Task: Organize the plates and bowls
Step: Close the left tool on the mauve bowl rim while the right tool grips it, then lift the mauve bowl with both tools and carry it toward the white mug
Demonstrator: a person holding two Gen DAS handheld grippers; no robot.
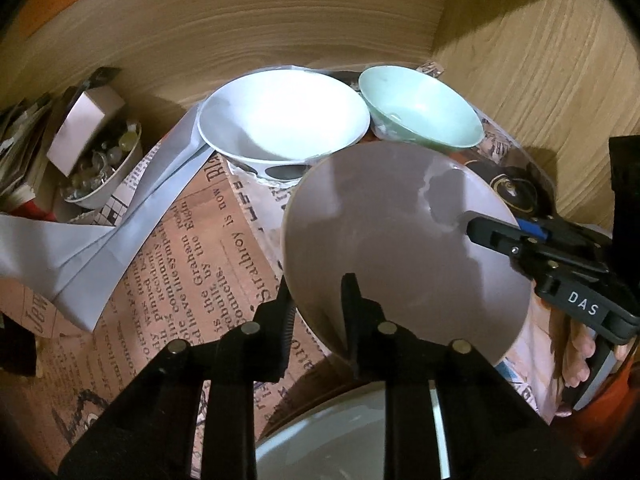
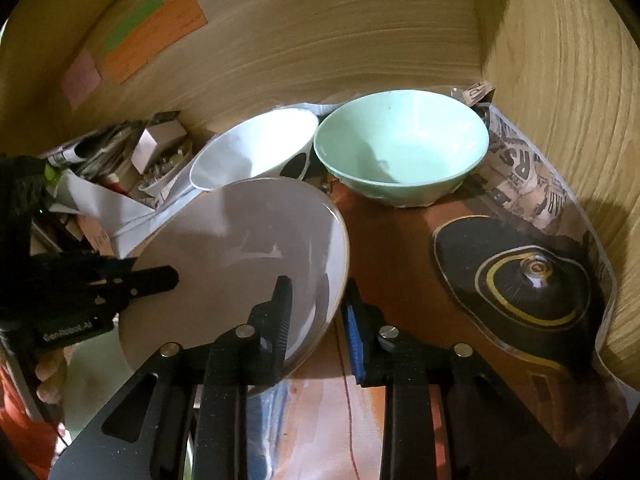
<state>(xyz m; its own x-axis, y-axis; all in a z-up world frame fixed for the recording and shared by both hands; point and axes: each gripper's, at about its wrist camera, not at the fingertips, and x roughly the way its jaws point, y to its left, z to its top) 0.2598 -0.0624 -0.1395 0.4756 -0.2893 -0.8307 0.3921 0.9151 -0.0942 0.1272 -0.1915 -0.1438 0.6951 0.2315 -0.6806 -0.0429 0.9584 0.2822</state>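
A pale grey plate (image 1: 400, 232) (image 2: 240, 232) hangs tilted above the newspaper-lined cabinet floor, held by both grippers. My left gripper (image 1: 318, 280) is shut on its near rim, one finger on top and one beneath. My right gripper (image 2: 317, 284) is shut on the opposite rim; in the left wrist view its finger (image 1: 488, 232) lies on the plate's right side. In the right wrist view the left gripper (image 2: 160, 276) reaches onto the plate's left side. Behind the plate stand a white bowl (image 1: 280, 116) (image 2: 248, 148) and a mint green bowl (image 1: 424, 108) (image 2: 400, 148), side by side.
Wooden walls close the back and right. A black dish with gold rings (image 2: 520, 276) lies at the right. A small bowl of glass beads (image 1: 100, 160), a box and folded white paper (image 1: 100, 240) crowd the left. Another pale dish (image 1: 340, 432) sits under my left gripper.
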